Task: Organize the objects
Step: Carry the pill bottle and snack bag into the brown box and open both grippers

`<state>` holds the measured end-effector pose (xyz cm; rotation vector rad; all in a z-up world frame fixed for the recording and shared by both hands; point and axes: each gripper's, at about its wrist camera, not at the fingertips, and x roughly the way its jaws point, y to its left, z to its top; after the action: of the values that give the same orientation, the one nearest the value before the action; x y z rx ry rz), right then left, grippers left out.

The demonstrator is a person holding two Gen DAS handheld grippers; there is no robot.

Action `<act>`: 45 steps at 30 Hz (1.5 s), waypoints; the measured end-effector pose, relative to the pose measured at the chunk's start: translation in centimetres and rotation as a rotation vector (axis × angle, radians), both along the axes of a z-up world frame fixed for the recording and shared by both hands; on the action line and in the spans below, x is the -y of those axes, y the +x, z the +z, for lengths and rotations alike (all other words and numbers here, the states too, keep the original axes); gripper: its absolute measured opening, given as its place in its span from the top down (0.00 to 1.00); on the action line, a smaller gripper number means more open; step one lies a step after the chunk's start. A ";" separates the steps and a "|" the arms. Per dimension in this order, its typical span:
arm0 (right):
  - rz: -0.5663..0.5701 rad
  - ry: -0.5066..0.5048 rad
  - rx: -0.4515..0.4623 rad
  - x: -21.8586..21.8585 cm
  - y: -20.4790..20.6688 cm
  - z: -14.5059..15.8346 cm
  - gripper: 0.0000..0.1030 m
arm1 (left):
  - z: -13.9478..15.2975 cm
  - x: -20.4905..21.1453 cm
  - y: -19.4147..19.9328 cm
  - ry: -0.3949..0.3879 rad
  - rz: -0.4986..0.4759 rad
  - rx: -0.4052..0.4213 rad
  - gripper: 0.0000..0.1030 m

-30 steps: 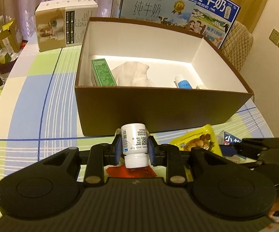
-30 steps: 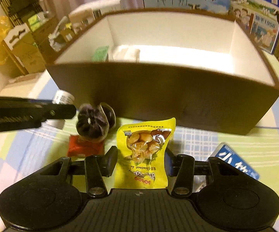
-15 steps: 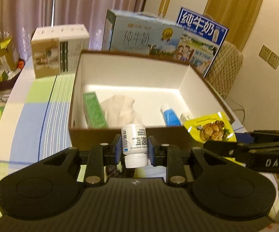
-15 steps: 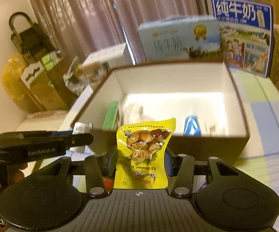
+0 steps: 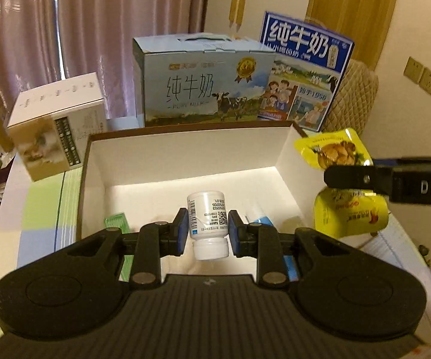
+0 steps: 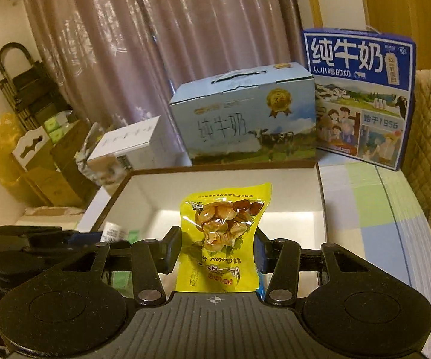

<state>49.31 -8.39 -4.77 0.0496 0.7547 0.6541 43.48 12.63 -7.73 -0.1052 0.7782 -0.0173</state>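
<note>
- Left gripper (image 5: 207, 229): clamped on the bottle (image 5: 207, 217), held cap-down between the blue pads (image 5: 181, 231), above the near part of the open box (image 5: 283, 146)
- Right gripper (image 6: 217, 248): closed on the yellow pouch (image 6: 222, 233), held upright over the box's near right side
- Box interior: green carton (image 5: 117, 220) at the left wall, blue-white tube (image 5: 264, 220) near the right wall, both partly hidden by the gripper
- Behind the box, at the table's far edge: white carton (image 5: 54, 137), pale blue milk case (image 5: 203, 89), dark blue milk case (image 6: 362, 95)
- Bottle: white, printed label with barcode, white cap
- Pouch: yellow, clear window showing brown nuts
</note>
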 end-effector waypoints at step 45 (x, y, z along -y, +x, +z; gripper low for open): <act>-0.002 -0.166 0.032 -3.0 9.6 -8.5 0.37 | -6.5 -0.9 10.9 0.097 0.026 -0.101 0.77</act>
<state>58.89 -5.40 -13.27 -0.1117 0.7755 0.5874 54.42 13.52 -14.24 -0.0240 0.8774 0.0512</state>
